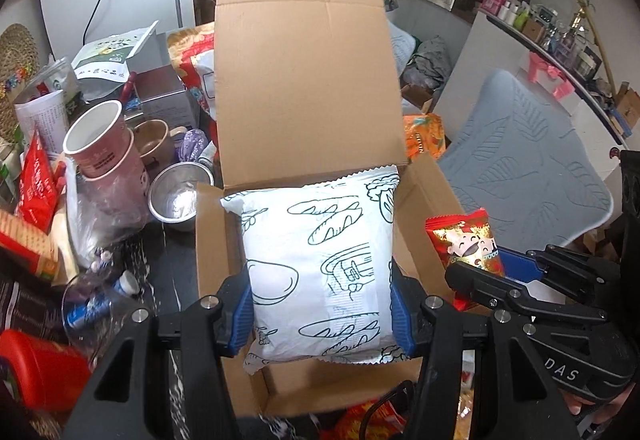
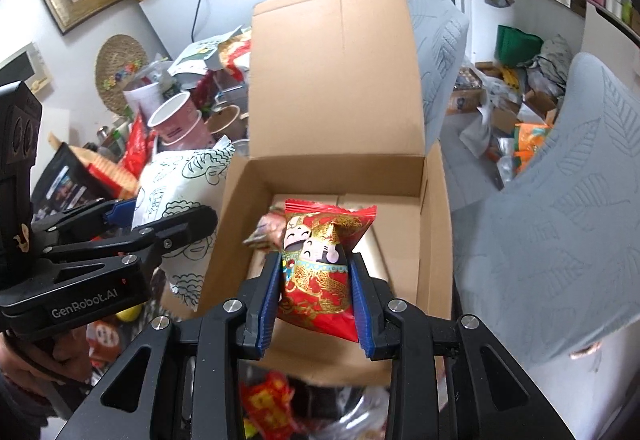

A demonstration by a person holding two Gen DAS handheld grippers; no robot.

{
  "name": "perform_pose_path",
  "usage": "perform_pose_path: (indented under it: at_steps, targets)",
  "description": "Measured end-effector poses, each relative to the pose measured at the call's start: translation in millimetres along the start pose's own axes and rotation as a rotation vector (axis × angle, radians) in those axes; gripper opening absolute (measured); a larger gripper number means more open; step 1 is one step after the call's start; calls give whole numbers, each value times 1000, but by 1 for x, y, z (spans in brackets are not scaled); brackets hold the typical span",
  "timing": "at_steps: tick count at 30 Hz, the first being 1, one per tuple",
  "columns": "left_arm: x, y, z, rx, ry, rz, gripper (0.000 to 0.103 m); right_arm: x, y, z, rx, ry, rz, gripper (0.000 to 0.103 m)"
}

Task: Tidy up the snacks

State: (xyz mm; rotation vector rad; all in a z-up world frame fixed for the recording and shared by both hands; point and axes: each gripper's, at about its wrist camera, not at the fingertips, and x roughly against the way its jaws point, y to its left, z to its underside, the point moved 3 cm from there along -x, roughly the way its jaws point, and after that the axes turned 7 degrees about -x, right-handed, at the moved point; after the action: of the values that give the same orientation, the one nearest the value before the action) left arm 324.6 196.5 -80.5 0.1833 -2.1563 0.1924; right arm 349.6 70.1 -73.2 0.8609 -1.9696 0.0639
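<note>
Over the open cardboard box [image 1: 316, 87], both grippers hold snack packs. Left gripper [image 1: 322, 304] is clamped on a white bread bag [image 1: 320, 264] w/ green line drawings, blue pads [image 1: 400, 320] pressing both sides of it; bag hangs over the box opening, top edge near the raised lid flap. Right gripper [image 2: 316, 300] is clamped on a red snack packet [image 2: 320, 268] w/ gold dragon print and cartoon figure, jaws nearly together, packet squeezed between the blue pads [image 2: 362, 304]. Packet sits above the box interior, toward the near side. Inside the box [image 2: 434, 207] one other small wrapped snack [image 2: 266, 232] shows just left of the red packet, lying on the brown bottom.

Left of box: cluttered dark tabletop [image 1: 168, 280] w/ stacked pink paper cups [image 1: 100, 147], small metal bowl [image 1: 178, 197], red packs, plastic bottle. Right of box: grey leaf-embossed chair cushion [image 1: 520, 167]. More red snack packs [image 2: 268, 404] lie blurred at the near edge, below the box. Part of a hand shows under each gripper handle.
</note>
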Motion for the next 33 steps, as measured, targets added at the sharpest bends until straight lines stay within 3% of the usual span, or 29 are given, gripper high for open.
perform_pose_path:
  at_steps: [20, 33]
  targets:
    - [-104, 29, -12, -14, 145, -89, 55, -103, -20, -25, 18, 78, 67, 33]
    - [-129, 30, -9, -20, 263, -101, 56, -115, -22, -29, 7, 114, 108, 37]
